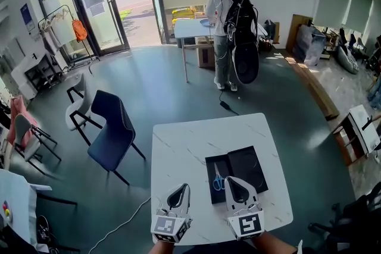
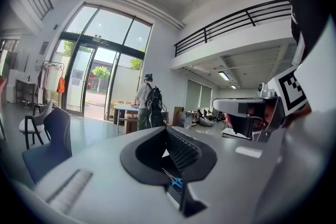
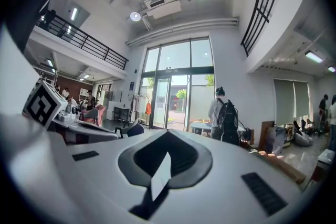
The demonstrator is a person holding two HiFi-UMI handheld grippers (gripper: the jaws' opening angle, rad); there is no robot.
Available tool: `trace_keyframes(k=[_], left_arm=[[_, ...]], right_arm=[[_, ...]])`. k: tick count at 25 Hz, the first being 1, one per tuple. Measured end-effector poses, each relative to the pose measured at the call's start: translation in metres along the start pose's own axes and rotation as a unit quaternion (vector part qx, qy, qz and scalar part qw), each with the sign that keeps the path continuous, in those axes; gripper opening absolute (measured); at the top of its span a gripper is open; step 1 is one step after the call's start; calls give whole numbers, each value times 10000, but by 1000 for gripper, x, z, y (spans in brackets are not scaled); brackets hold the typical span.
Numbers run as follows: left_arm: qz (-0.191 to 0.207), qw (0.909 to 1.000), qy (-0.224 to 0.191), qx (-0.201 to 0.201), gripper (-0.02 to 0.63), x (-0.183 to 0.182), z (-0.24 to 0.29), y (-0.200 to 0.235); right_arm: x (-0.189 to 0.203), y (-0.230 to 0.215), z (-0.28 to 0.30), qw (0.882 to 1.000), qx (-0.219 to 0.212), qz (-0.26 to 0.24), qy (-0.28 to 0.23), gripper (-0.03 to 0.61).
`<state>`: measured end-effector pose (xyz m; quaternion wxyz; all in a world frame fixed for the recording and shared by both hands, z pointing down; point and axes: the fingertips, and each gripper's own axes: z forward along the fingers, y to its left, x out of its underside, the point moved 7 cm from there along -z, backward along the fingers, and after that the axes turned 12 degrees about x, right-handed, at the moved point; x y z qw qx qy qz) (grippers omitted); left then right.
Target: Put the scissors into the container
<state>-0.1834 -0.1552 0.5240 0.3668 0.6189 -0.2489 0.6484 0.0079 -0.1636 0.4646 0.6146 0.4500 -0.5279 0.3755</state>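
Observation:
The scissors [image 1: 218,181] have blue handles and lie in the left half of a flat black container [image 1: 245,163] on the white table [image 1: 190,140]. My right gripper [image 1: 232,180] hovers over the container's near edge, just right of the scissors, shut and holding nothing. In its own view the right gripper [image 3: 168,132] has its jaws together, with only a sliver of pale table between them. My left gripper [image 1: 183,187] is over bare table left of the container, shut and empty. In the left gripper view its jaws [image 2: 168,129] meet, and a blue speck shows through the gap.
A dark blue chair [image 1: 113,128] stands left of the table, and a white cable [image 1: 122,224] runs across the floor below it. A person with a black backpack [image 1: 231,21] stands at a far table [image 1: 189,27]. More chairs are at far left.

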Motion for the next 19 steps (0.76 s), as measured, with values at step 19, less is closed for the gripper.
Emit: trace_keyframes(k=[19], left_arm=[[123, 9999, 50, -28, 9, 2, 7, -2]], right_arm=[[7, -4, 9, 9999, -92, -75, 16, 5]])
